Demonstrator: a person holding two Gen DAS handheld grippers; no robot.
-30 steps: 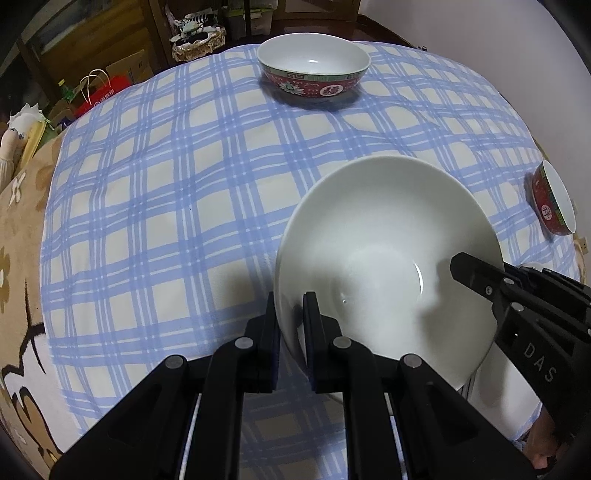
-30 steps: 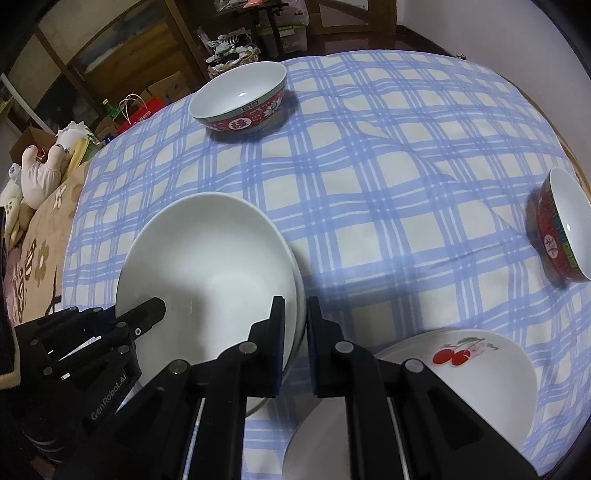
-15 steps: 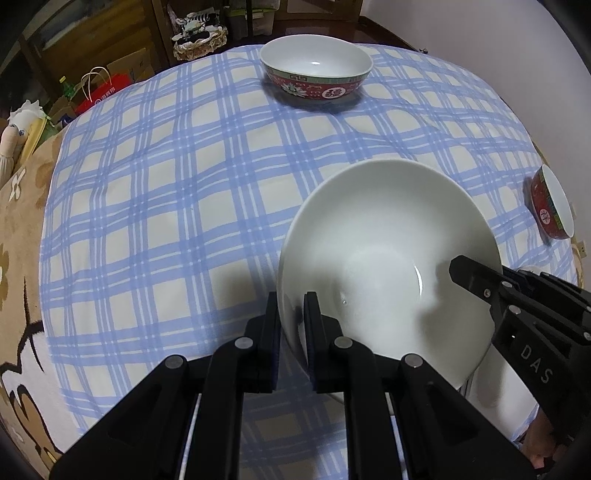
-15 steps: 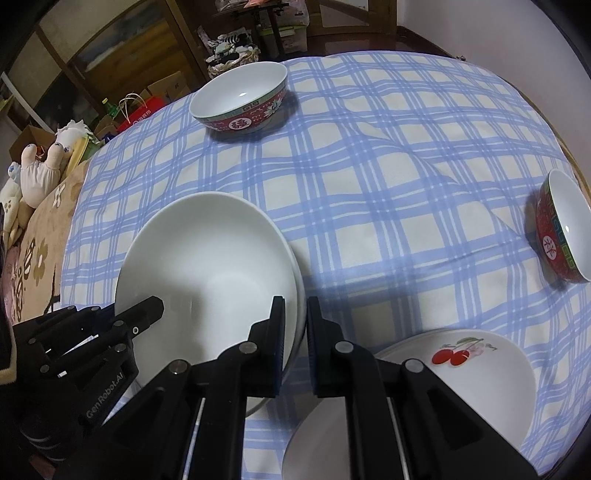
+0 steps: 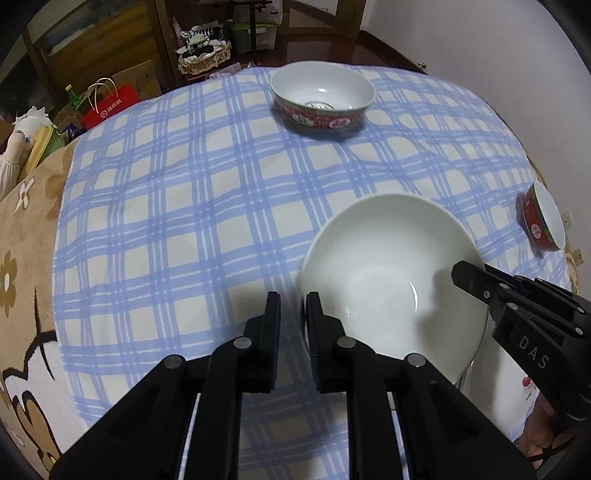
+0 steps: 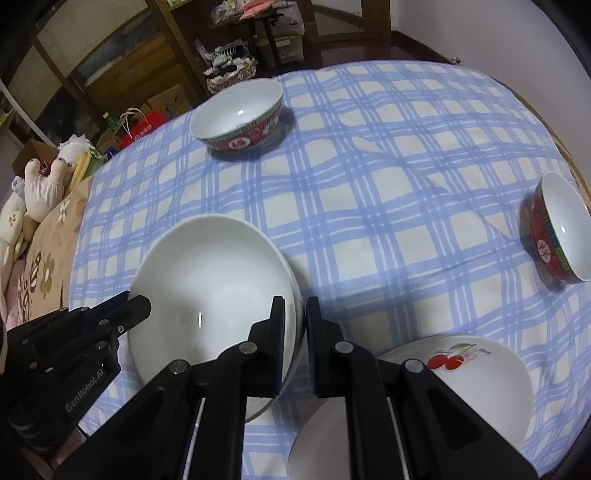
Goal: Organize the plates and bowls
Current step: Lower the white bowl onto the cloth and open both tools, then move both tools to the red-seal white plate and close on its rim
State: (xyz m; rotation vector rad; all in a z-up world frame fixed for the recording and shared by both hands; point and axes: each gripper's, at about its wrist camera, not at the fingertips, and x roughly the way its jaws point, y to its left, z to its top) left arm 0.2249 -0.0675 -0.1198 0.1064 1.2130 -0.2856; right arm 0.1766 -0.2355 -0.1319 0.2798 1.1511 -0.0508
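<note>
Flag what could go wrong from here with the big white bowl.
1. The left tool has its jaws opening with the rim of the large white ceramic bowl between them, so only the right tool pinches the opposite rim. If the bowl is not fully seated, it may tip or slip.
2. The white round plate with red cherries lies close beside the right tool, so pulling back carelessly could knock it.

Dim room, pale wall (image 5: 461, 33), dark wooden cabinets (image 6: 110, 55), cardboard boxes (image 6: 166, 101), red bag (image 5: 110, 105) on floor.
</note>
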